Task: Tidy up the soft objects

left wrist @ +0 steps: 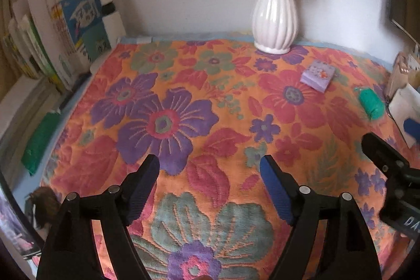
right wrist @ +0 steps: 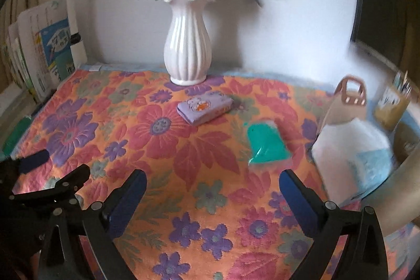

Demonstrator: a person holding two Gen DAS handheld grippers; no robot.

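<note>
Floral cloth (right wrist: 199, 164) covers the surface; purple pack (right wrist: 204, 108) and green roll (right wrist: 267, 143) lie loose beside the basket (right wrist: 349, 99). Both left tongs (left wrist: 210, 169) and right tongs (right wrist: 212, 183) gape empty; organizing looks unstarted.

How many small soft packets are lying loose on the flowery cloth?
2: a lilac tissue packet lying before the white ribbed vase, and a green crinkly packet to its right. Others may hide beyond the edges.
</note>
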